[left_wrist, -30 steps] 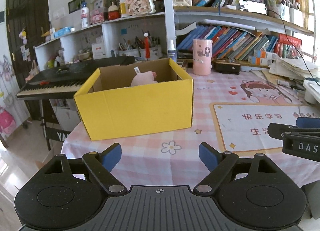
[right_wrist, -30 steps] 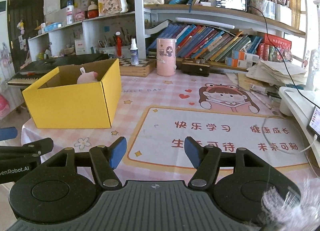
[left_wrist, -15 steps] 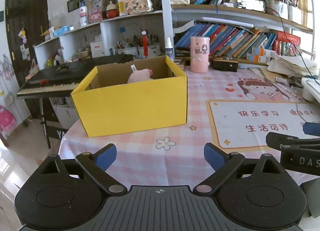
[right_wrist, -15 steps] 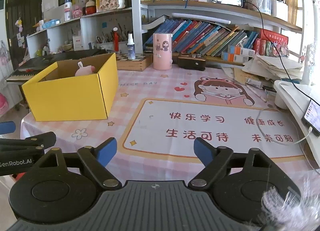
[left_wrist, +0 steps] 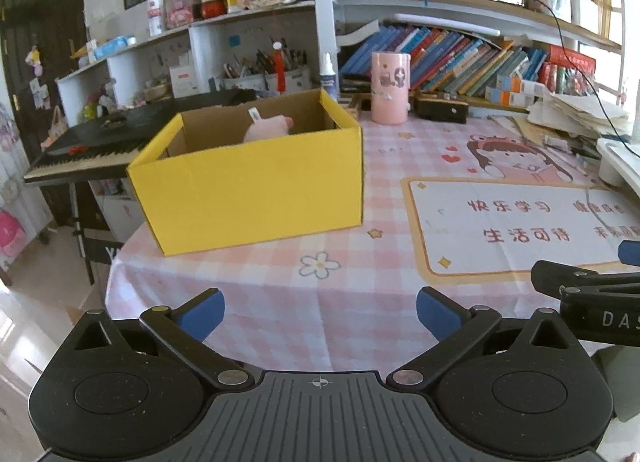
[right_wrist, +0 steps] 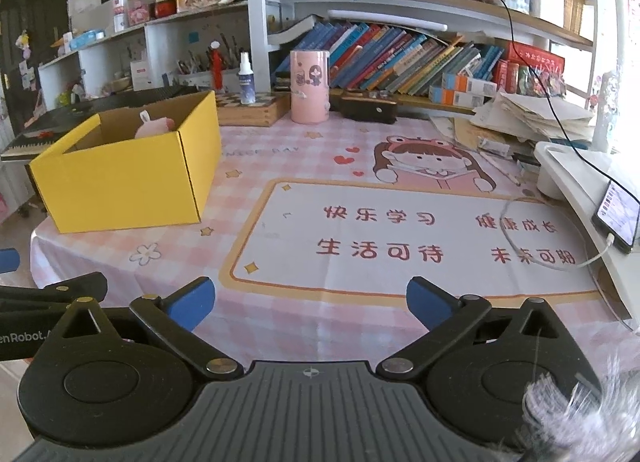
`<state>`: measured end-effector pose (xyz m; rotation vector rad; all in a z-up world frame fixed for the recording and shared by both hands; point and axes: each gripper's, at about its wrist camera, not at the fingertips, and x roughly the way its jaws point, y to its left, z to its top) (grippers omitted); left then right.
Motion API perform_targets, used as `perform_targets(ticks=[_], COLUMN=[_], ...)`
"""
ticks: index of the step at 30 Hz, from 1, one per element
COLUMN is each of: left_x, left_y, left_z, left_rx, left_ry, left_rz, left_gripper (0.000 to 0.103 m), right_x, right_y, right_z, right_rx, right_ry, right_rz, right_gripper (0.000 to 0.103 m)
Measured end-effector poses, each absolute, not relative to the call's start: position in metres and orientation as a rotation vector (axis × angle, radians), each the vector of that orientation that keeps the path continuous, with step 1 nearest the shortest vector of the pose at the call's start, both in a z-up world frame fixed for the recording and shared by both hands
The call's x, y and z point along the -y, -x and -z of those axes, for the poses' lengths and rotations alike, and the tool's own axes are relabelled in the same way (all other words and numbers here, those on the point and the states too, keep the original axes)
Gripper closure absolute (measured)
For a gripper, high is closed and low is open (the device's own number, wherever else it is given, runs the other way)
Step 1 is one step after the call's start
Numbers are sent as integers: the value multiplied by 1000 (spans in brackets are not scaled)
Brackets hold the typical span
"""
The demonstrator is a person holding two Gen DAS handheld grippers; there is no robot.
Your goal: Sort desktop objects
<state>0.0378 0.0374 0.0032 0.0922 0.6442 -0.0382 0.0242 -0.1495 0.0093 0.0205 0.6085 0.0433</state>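
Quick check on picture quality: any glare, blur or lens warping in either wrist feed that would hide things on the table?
Left wrist view: sharp, with fisheye bending of the shelves and a dark corner vignette; the yellow box reads clearly. Right wrist view: the window side on the right is washed out, the phone still readable; a blurred fuzzy grey thing covers the lower right corner.

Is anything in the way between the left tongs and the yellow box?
Nothing visible is. Only bare pink checked tablecloth lies between the left tongs and the yellow box. The tongs are opening with nothing between them. A pink toy already sits inside the box.
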Motion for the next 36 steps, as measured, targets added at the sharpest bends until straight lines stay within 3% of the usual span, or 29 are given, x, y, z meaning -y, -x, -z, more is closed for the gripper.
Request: perform_targets(ticks=[36], left_x=[-30], left_y=[-38], left_z=[-2], left_rx=[-663], left_ry=[-73], left_rz=[54], left_gripper=[0], right_x=[158], right_y=[-20], right_z=[-2], right_rx=[-640], right_ry=[-27], right_rz=[-27], right_gripper=[0])
